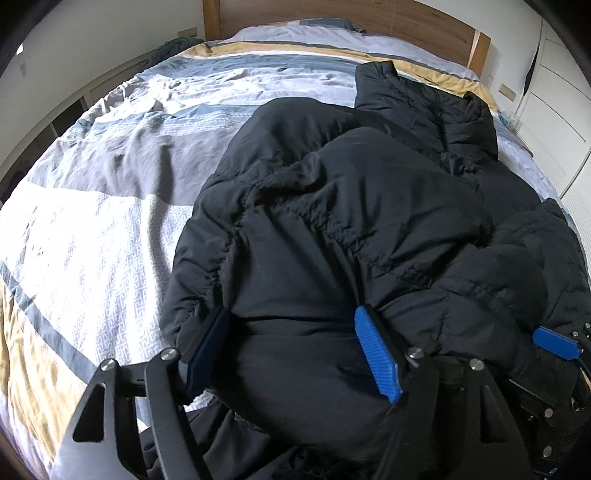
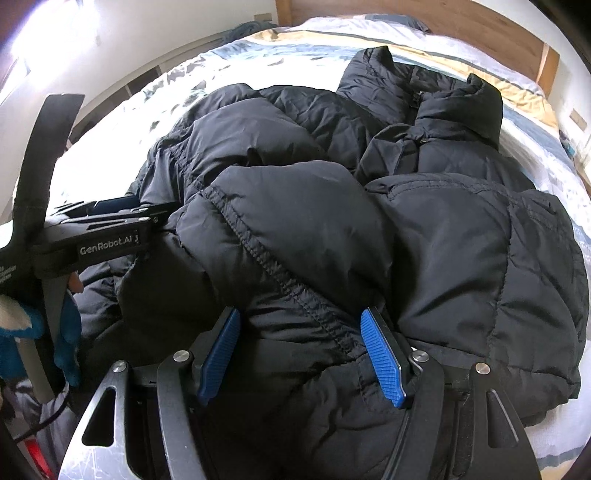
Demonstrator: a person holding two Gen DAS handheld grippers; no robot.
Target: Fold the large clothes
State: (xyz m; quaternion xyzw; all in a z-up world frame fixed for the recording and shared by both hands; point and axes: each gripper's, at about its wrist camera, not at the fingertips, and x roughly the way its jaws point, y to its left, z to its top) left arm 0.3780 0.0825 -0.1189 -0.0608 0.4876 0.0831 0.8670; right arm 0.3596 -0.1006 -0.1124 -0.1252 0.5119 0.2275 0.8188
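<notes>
I am looking down on a black puffer jacket point(image 1: 332, 229) that is lying bunched up on the bed point(image 1: 92, 221), toward the right side of the striped bedspread, with its collar point(image 2: 458, 107) pointing at the wooden headboard point(image 1: 406, 22).

My left gripper point(image 1: 295, 354) is sitting at the jacket's near edge with a thick bulge of padded fabric filling the space between its blue pads point(image 1: 376, 354). The fingers are standing wide apart, so I am reading it as released rather than clenched, though the cloth is pressing against both pads and I cannot rule out a loose hold.

My right gripper point(image 2: 303, 354) is doing much the same just beside it: its fingers are spread, and a stitched seam point(image 2: 280, 280) of the jacket is running down between the pads point(image 2: 384, 362). From this camera I am also seeing the left gripper's body off to the left, with the gloved hand point(image 2: 66, 332) holding its handle. Part of the right gripper is showing at the right edge of the left view.
</notes>
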